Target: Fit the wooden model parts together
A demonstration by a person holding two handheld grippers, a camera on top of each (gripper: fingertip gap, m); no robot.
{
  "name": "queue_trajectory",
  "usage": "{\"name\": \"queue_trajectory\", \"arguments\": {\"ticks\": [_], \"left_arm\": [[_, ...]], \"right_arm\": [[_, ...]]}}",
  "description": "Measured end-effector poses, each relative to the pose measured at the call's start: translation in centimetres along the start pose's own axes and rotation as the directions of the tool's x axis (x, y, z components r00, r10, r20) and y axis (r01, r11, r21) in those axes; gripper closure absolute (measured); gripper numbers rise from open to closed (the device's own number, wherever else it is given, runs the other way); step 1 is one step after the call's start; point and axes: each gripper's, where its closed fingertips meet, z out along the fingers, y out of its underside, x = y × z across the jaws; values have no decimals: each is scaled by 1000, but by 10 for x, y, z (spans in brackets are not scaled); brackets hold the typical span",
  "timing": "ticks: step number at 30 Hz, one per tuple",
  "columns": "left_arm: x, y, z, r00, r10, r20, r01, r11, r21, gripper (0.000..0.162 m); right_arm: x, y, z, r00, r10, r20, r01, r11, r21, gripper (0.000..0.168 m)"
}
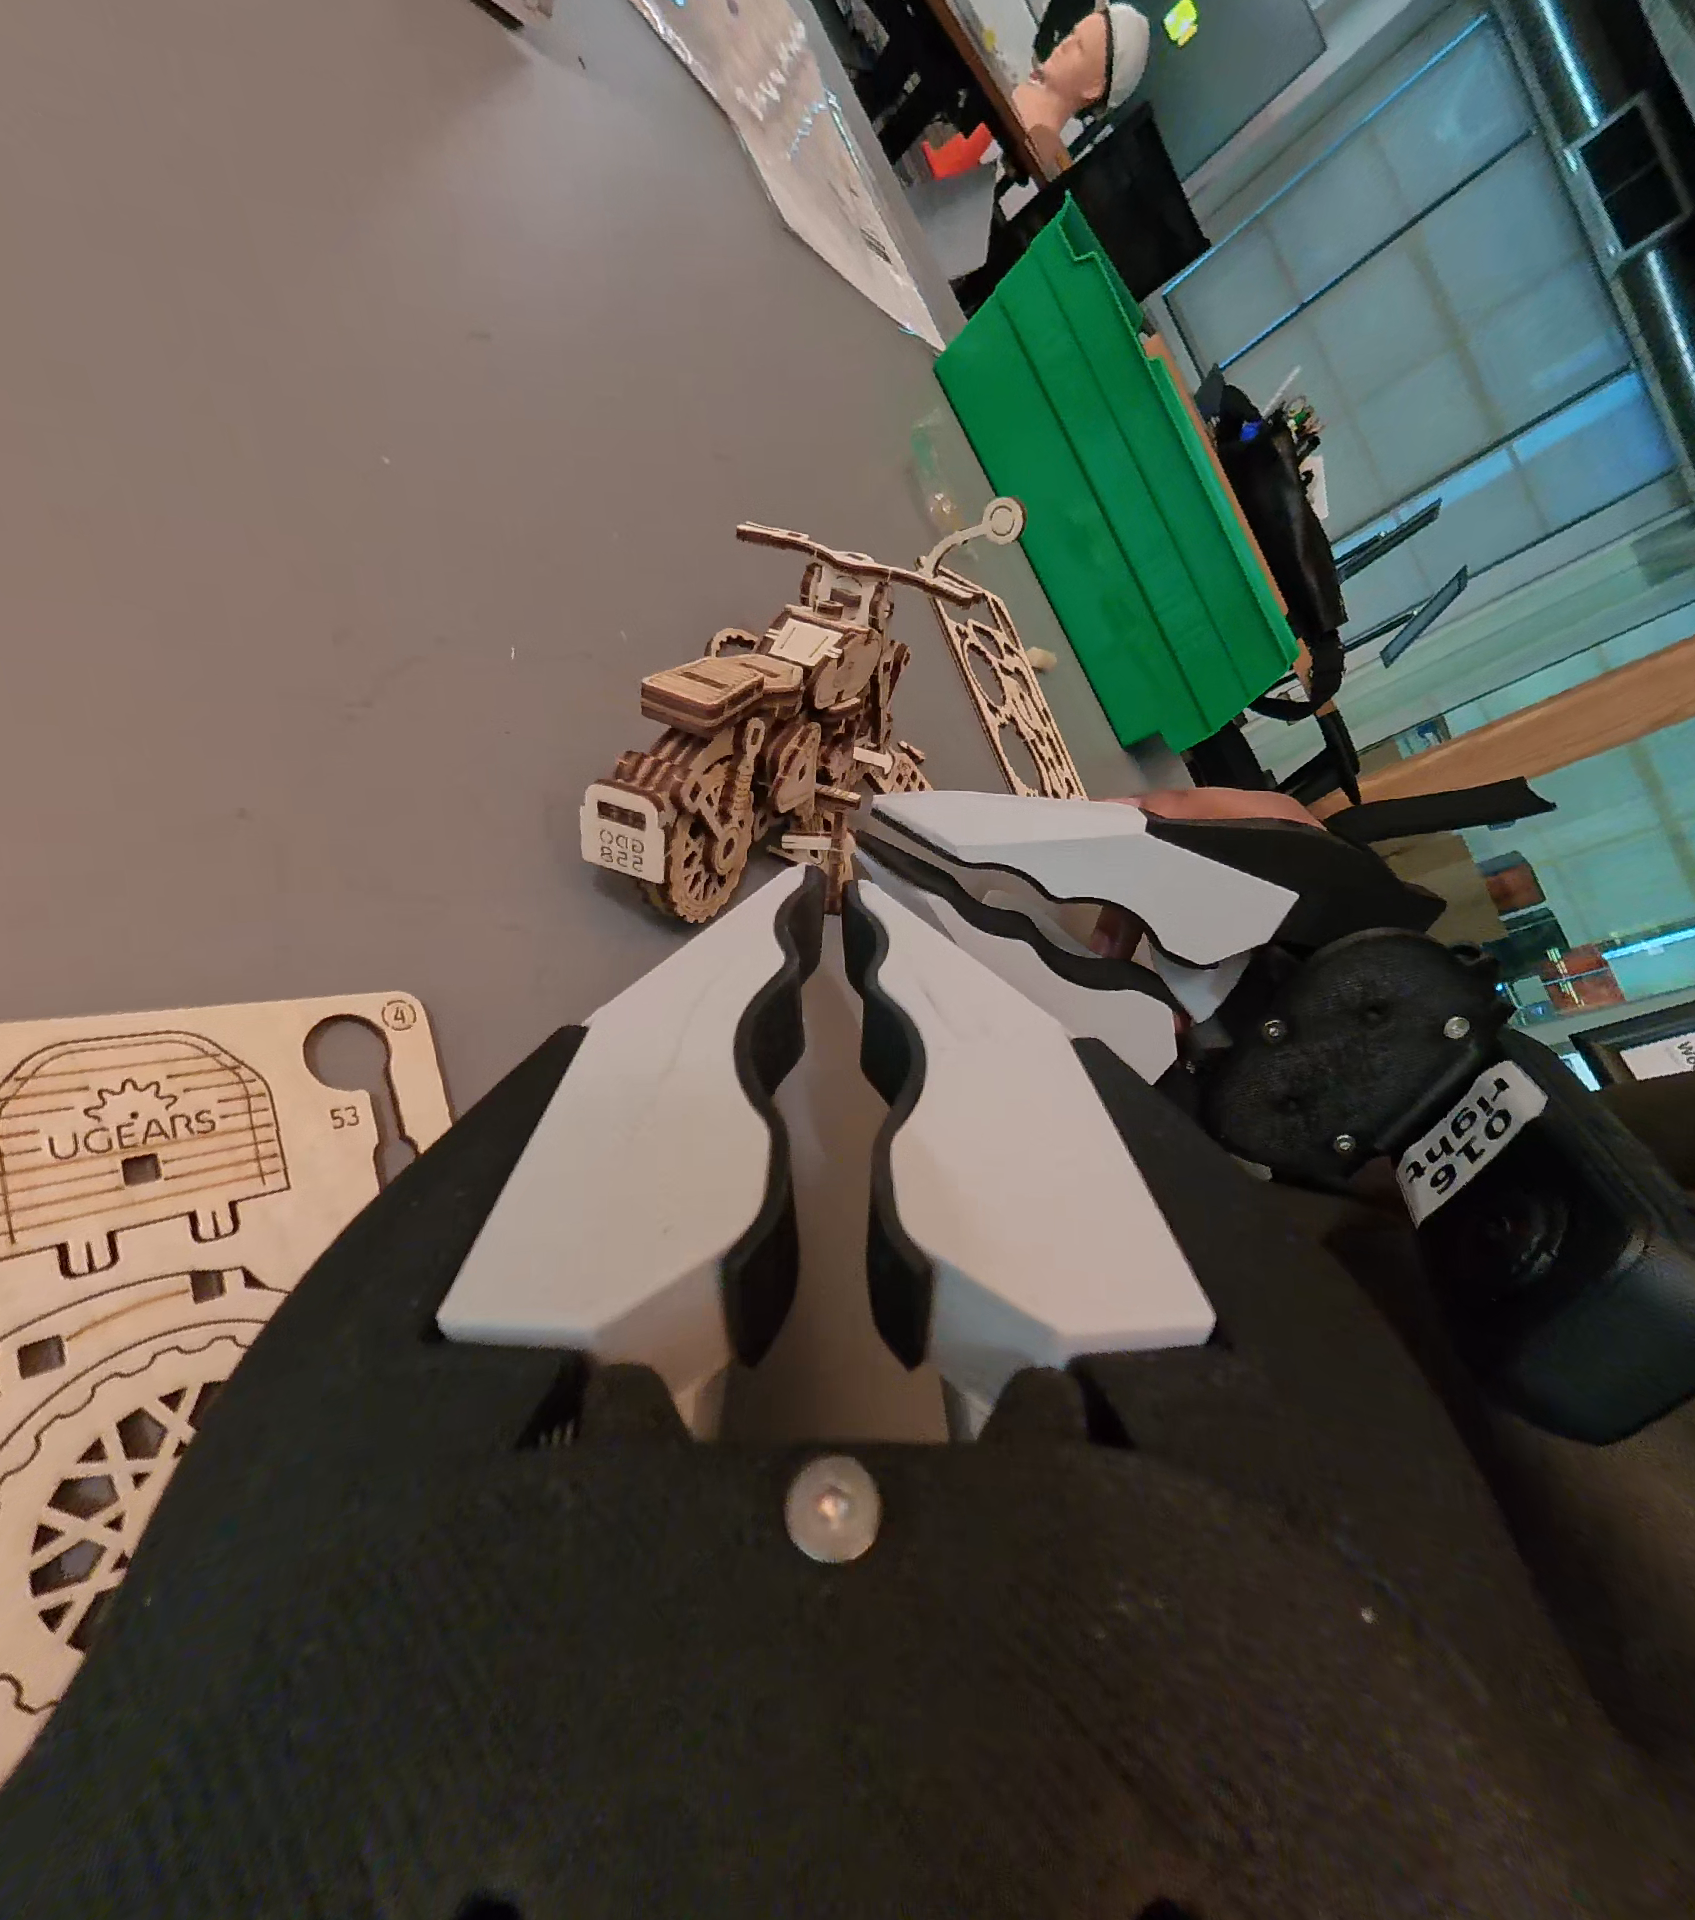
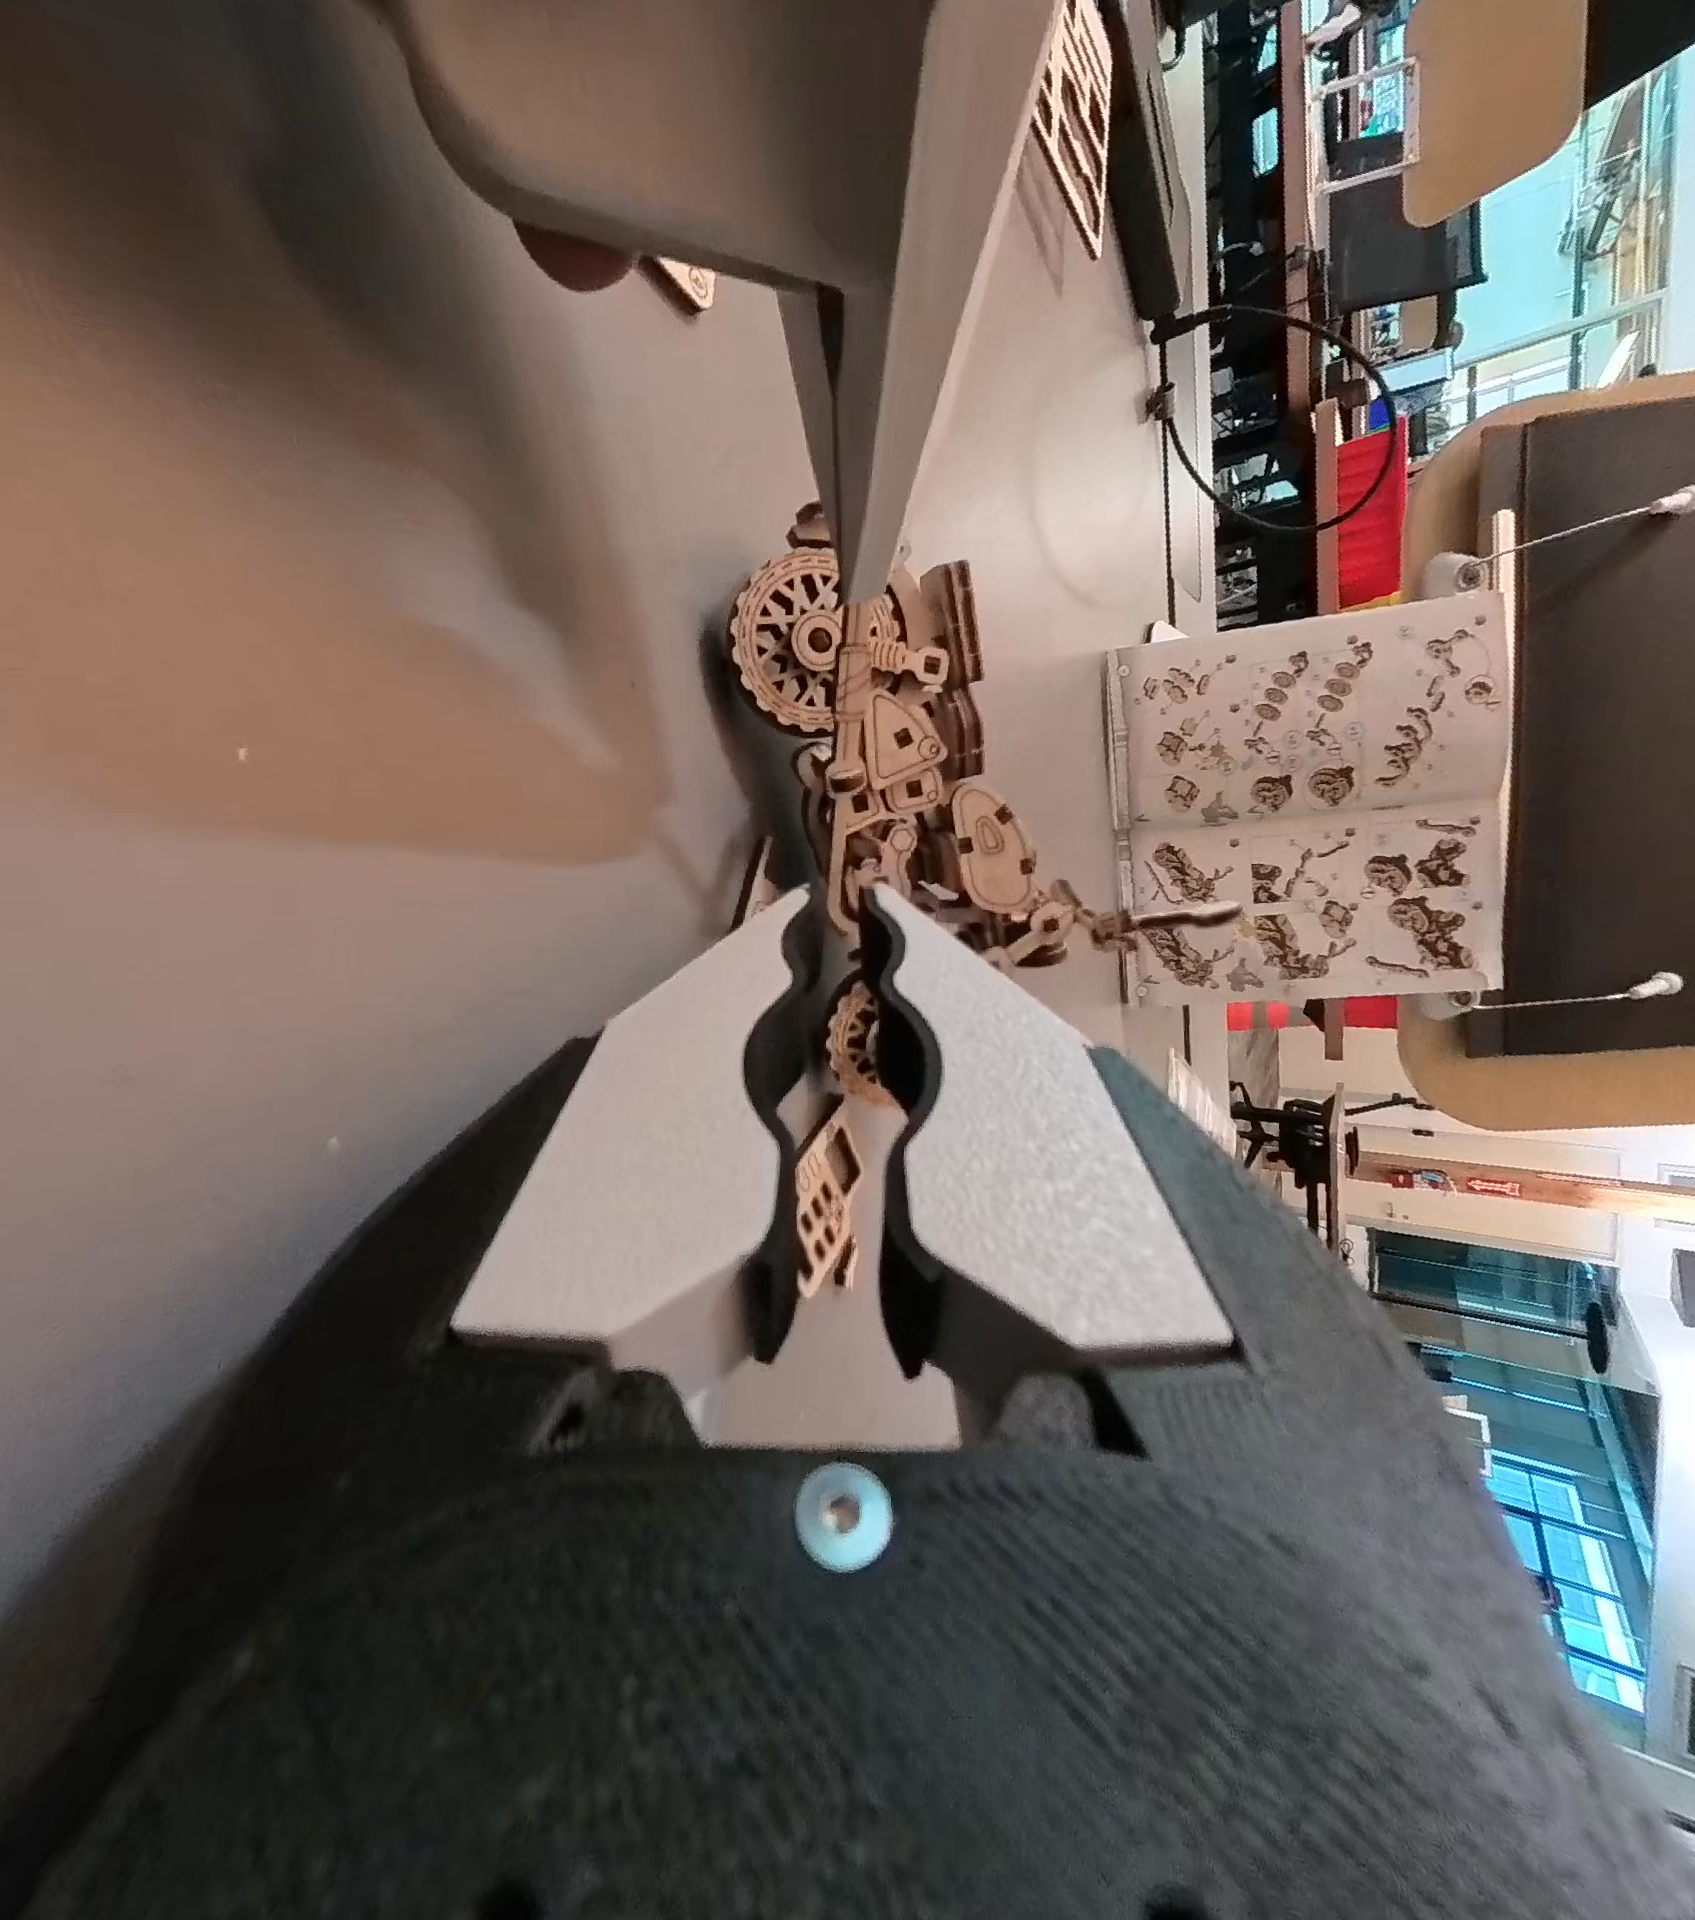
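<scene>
I am keeping my left gripper (image 1: 827, 899) almost closed, with only a thin gap; a small piece of wood is showing between its tips, so I am judging that it is pinching the long wooden side part (image 2: 845, 675) and not resting free. My right gripper (image 2: 848, 920) is narrow in the same way, and the other end of this part is sitting between its tips. Holding it at both ends is probably stopping the flat strip from twisting while its tabs are meeting the slots.

The wooden motorcycle model (image 1: 770, 727) is standing upright on the grey table (image 1: 251, 468), just in front of both grippers; the side part is lying against its flank, running from the wheel toward the middle. I cannot tell whether it is already seated.

The parts sheet (image 1: 95, 1195) is lying flat near my left gripper, perhaps for easy reach; the instruction booklet (image 2: 1310, 810) is lying open beyond the model, well apart; the green bin (image 1: 1113, 499) is waiting at the table edge.
</scene>
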Motion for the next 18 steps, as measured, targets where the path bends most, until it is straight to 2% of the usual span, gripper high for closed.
{"name": "queue_trajectory", "arguments": {"ticks": [5, 10, 13, 18], "left_arm": [[1, 0, 0, 1000, -10, -14, 10, 1000, -3, 161], [0, 0, 0, 1000, -15, -16, 15, 1000, -4, 161], [0, 0, 0, 1000, -18, -17, 18, 1000, -3, 161], [0, 0, 0, 999, -24, -23, 23, 1000, -6, 161]], "right_arm": [[2, 10, -1, 1000, 22, 7, -22, 1000, -16, 165], [5, 25, 1, 982, 172, 73, -169, 985, -41, 161], [3, 25, 2, 962, 242, 125, -240, 970, -31, 155], [1, 16, -1, 924, 329, 197, -337, 941, 13, 154]]}}
